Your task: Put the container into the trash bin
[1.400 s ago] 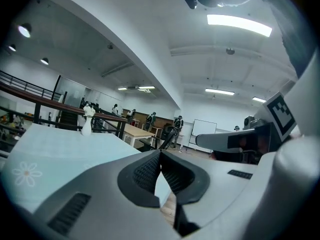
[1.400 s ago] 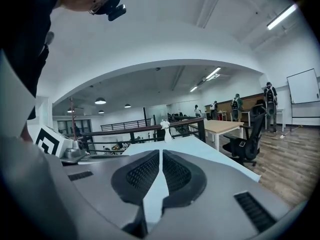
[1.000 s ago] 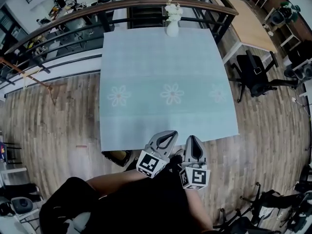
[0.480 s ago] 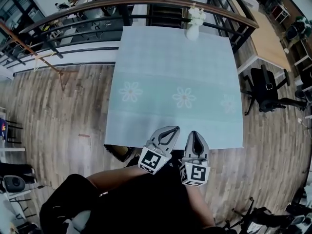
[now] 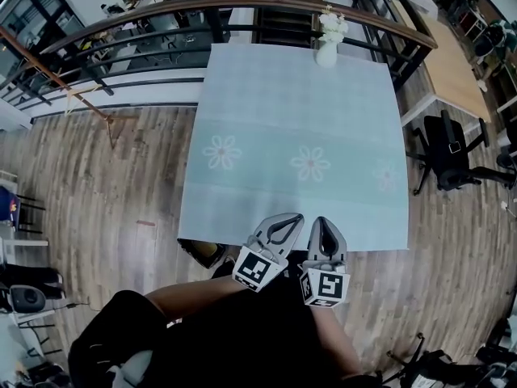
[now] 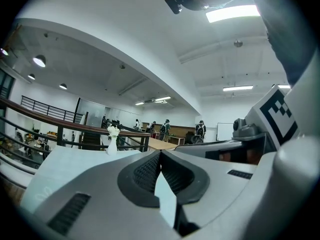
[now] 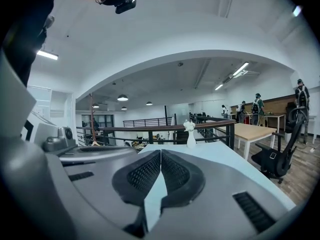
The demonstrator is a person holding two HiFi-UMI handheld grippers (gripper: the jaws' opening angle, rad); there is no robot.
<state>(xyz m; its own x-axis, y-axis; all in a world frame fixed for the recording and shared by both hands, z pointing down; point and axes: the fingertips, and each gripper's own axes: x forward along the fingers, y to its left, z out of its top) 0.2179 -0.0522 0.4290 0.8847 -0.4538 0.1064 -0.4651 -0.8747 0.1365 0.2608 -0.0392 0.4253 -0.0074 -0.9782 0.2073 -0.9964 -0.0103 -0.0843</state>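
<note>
Both grippers hover side by side at the near edge of a table with a pale blue flowered cloth. The left gripper has its jaws pressed together with nothing between them, as the left gripper view shows. My right gripper is likewise shut and empty. Both point level across the tabletop. I see no container and no trash bin that I can tell as such. A dark brownish thing sticks out from under the table's near left corner, too hidden to name.
A white vase of white flowers stands at the table's far edge. Behind it runs a railing with a wooden handrail. A black office chair and a wooden desk stand to the right, on plank floor.
The head view has swung, so the table sits further right and lower in the picture. Both shut grippers now reach a little further over the table's near edge.
</note>
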